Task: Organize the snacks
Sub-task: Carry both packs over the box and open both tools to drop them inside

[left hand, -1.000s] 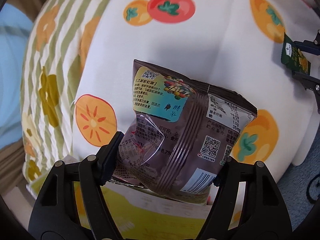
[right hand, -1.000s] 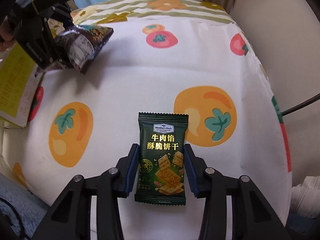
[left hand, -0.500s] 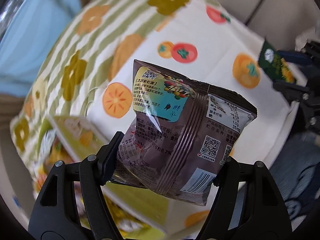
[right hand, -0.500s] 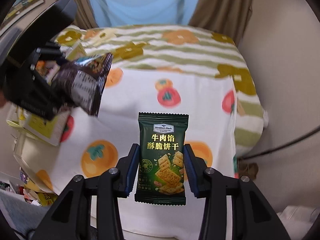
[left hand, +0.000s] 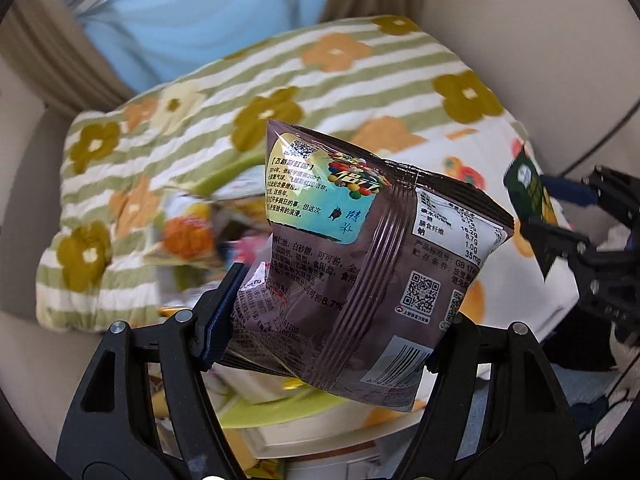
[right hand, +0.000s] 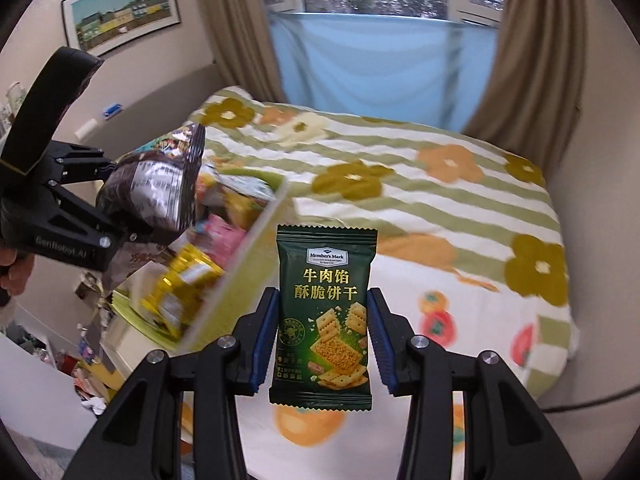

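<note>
Soft quilted bedding [right hand: 420, 184] with green stripes and blocky flowers fills the middle of both views, giving way lower down to a white cloth printed with orange fruit; blue fabric [right hand: 380, 60] hangs between brown curtains at the top, and a framed picture [right hand: 120, 8] sits in the upper left of the right wrist view

At the left of that view stands a pale yellow-green box [right hand: 244, 256], open and tilted, with a thin straight rim; inside it lies a heap of glossy packets, gold [right hand: 188, 292] and pink [right hand: 224, 236] among them (blurred, so the kinds cannot be told)

In the left wrist view the left gripper [left hand: 332, 316] is clamped on a puffy brown snack bag [left hand: 360, 260] of shiny crinkled film, with a ridged back seam, QR codes and a barcode. Its blue-padded fingers [left hand: 218, 320] press the lower half from both sides, and the bag leans up and to the right, in the air above the box

In the centre of the right wrist view the right gripper [right hand: 322, 344] pinches a flat dark green cracker packet [right hand: 324, 320], rectangular with zigzag ends and a picture of square crackers. It stands upright, the pads [right hand: 264, 340] closed against its two long edges, the upper part rising clear of the fingertips, in the air over the white cloth and just right of the box rim
</note>
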A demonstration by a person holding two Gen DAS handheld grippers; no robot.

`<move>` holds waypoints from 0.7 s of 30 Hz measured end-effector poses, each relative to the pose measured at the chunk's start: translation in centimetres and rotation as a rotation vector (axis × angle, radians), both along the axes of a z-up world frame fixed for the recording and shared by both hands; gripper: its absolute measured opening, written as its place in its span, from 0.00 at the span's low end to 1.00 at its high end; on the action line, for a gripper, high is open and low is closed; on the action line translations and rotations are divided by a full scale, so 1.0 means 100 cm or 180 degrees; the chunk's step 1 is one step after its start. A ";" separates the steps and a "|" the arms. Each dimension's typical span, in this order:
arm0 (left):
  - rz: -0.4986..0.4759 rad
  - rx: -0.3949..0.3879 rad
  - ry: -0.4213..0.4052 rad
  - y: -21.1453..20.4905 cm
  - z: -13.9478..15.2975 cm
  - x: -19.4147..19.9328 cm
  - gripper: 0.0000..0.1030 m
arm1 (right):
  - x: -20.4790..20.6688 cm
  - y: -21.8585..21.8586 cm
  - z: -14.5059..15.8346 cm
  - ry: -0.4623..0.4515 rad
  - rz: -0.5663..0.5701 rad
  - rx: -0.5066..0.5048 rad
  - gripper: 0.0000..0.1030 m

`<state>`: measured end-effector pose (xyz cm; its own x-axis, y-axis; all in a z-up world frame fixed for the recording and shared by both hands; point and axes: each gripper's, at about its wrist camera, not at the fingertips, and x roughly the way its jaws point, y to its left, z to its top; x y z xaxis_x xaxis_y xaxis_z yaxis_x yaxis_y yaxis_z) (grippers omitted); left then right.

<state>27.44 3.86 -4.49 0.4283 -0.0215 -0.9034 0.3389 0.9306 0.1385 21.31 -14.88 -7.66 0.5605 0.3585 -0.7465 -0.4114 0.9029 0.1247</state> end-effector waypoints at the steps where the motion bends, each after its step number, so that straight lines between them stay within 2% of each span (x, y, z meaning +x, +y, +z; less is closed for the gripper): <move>1: 0.0032 0.0010 -0.0032 0.014 0.002 0.003 0.67 | 0.003 0.012 0.000 0.0020 0.0031 0.0035 0.39; 7: 0.0147 -0.0072 0.0164 0.065 -0.016 0.037 0.67 | 0.017 0.084 -0.003 0.0111 0.0059 0.0159 0.39; 9: 0.0139 -0.0100 0.0197 0.076 -0.025 0.048 0.70 | 0.020 0.100 -0.005 0.0143 0.0044 0.0181 0.39; 11: 0.0074 -0.0145 0.0231 0.079 -0.032 0.054 0.79 | 0.022 0.118 -0.012 0.0192 0.0022 0.0176 0.39; 13: 0.0035 -0.0194 0.0171 0.082 -0.036 0.059 1.00 | 0.024 0.131 -0.017 0.0243 -0.0003 0.0152 0.39; 19: 0.0006 -0.0417 0.0104 0.100 -0.040 0.052 1.00 | 0.017 0.148 -0.032 0.0360 -0.0150 0.0084 0.39; 21: 0.0184 -0.0458 0.0029 0.114 -0.038 0.042 1.00 | 0.014 0.150 -0.036 0.0395 -0.0195 0.0088 0.39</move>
<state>31.60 15.21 -8.31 0.4245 -0.1265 -0.8966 0.2849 0.9586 -0.0004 22.73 0.15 -11.22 0.4861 0.3479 -0.8017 -0.3355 0.9213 0.1964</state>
